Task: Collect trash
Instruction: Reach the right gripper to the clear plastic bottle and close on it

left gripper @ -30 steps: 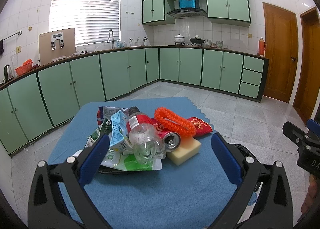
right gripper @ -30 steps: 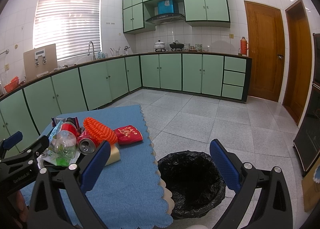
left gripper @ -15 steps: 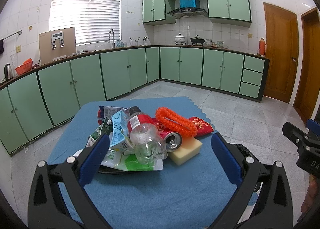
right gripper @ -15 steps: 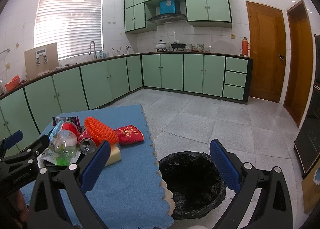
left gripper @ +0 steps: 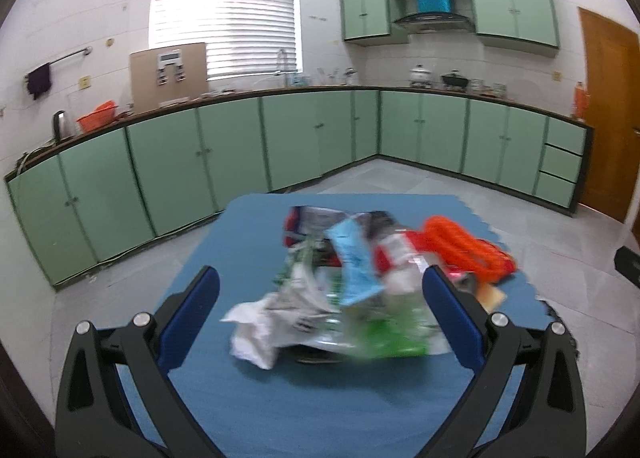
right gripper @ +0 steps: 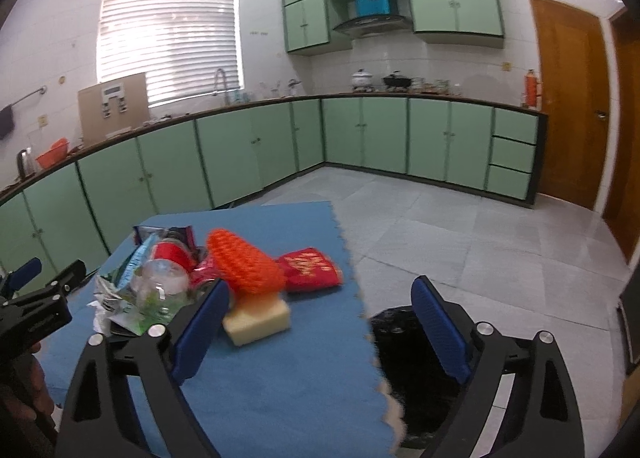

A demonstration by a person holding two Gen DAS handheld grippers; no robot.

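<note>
Blue-padded left claw (left gripper: pixel 320 310) now nearer the trash pile (left gripper: pixel 360 290) on the table (left gripper: pixel 248 398), spread, empty. Right claw (right gripper: pixel 320 318) closing, empty, sponge (right gripper: pixel 260 318) beside; bin (right gripper: pixel 416 370) right of pile. Pickup imminent.

Place: home kitchen
Evidence: pale green wooden cabinets (right gripper: pixel 240 154); above them, curved metal tap (right gripper: pixel 219 81), black range hood (right gripper: pixel 372 24), white pot (right gripper: pixel 362 79)

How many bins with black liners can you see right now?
1. The black-lined bin stands on the floor off the right edge of the blue table, partly behind the right gripper's fingers. Others may be out of frame.
</note>
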